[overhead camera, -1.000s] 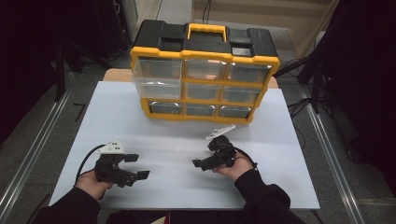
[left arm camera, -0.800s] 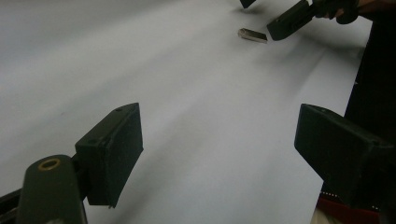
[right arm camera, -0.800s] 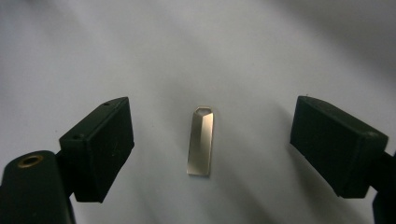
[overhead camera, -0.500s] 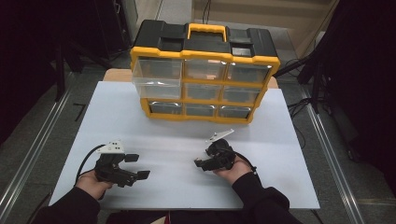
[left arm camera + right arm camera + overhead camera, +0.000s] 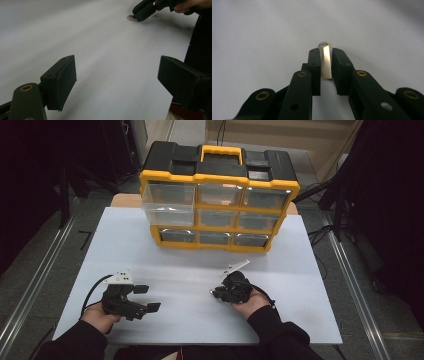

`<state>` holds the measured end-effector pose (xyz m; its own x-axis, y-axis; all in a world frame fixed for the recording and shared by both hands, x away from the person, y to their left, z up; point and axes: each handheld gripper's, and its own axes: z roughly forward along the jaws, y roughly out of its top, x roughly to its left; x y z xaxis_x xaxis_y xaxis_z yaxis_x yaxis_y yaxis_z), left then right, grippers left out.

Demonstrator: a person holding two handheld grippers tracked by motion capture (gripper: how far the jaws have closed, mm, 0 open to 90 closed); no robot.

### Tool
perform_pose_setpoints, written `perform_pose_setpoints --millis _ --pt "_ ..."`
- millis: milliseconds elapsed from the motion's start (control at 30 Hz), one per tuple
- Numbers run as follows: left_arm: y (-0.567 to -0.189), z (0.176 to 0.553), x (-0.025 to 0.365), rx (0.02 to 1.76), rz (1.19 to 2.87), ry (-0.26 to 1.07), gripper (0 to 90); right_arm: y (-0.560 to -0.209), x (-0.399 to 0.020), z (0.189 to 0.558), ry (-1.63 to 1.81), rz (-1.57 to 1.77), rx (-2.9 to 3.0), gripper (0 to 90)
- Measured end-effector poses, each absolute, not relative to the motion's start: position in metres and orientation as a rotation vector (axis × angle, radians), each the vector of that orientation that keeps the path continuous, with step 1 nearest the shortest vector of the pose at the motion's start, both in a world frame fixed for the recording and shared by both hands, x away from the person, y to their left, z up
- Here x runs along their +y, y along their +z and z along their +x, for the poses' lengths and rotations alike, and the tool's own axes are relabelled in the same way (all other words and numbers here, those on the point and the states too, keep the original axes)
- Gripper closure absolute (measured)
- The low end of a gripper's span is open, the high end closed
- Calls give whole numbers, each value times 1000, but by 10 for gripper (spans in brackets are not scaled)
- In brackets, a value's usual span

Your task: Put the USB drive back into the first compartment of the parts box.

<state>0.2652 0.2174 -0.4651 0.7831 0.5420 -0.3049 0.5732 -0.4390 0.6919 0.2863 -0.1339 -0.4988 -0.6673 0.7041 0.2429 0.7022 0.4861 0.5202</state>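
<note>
Right gripper view: your right gripper (image 5: 326, 72) has just been closing and now clenches a small silvery metal piece (image 5: 325, 61) between its jaws, low over the white counter (image 5: 262, 30). Left gripper (image 5: 117, 82): jaws spread wide, nothing between them, resting near the counter's front edge, well apart from the right. Yellow-and-black drawer organizer (image 5: 220, 200): stands upright at the counter's far side.

Drawer organizer (image 5: 218, 202) at table's (image 5: 150, 255) far edge, metal piece (image 5: 325, 60) nearer
</note>
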Motion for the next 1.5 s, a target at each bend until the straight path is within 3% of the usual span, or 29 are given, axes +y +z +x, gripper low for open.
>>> perform_pose_setpoints --millis 1033,1500 --pt "-465 265 218 833 2129 -46 165 -480 -153 301 1040 1301 2733 766" --pt "-465 266 218 837 2133 -42 165 -468 -161 307 1111 1056 2831 765"
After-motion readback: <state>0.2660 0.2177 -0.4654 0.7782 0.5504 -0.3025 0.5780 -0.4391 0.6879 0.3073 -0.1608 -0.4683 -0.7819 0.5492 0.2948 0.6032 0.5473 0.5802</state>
